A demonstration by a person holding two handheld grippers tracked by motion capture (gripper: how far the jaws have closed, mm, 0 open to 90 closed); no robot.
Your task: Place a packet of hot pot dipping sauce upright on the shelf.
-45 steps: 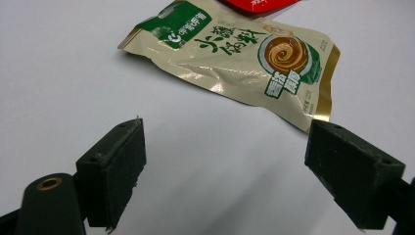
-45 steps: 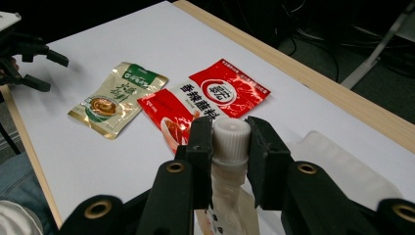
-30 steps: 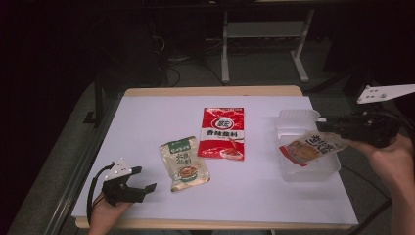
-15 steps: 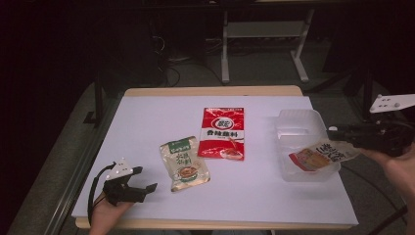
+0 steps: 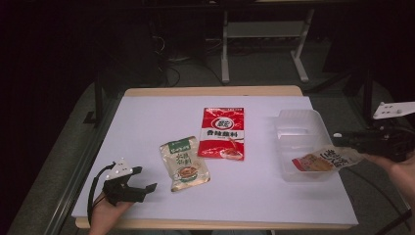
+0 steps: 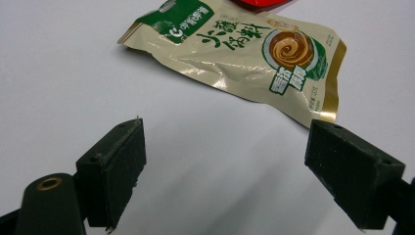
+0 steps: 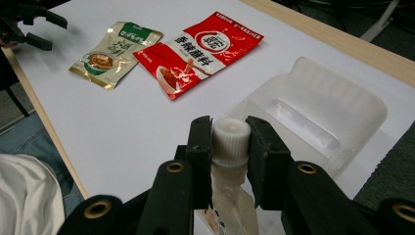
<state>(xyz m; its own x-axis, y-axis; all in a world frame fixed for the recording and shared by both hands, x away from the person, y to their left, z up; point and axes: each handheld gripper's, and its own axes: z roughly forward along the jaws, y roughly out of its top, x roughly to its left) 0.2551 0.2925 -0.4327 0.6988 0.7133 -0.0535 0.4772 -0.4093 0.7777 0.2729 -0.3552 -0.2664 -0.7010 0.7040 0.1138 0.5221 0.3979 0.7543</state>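
Observation:
My right gripper [image 5: 344,142] is shut on the white screw cap [image 7: 229,138] of a spouted sauce pouch [image 5: 320,160]. The pouch hangs tilted over the front right part of a clear plastic container [image 5: 297,128]. In the right gripper view the two jaws clamp the cap from both sides, with the container [image 7: 337,110] just beyond. My left gripper [image 5: 143,179] rests open near the table's front left corner, nothing between its jaws. A beige and green pouch [image 5: 183,165] lies flat just ahead of it, and in the left gripper view this pouch [image 6: 244,54] sits beyond the open left gripper [image 6: 235,166].
A red seasoning pouch [image 5: 223,132] lies flat mid-table, beside the beige one. The white table cover [image 5: 264,200] ends at a wooden edge in front. Dark floor and a metal stand leg [image 5: 297,58] lie behind the table.
The right gripper has carried the spouted pouch down and slightly rightward, so it now hangs lower over the container's front right. The left gripper has stayed put.

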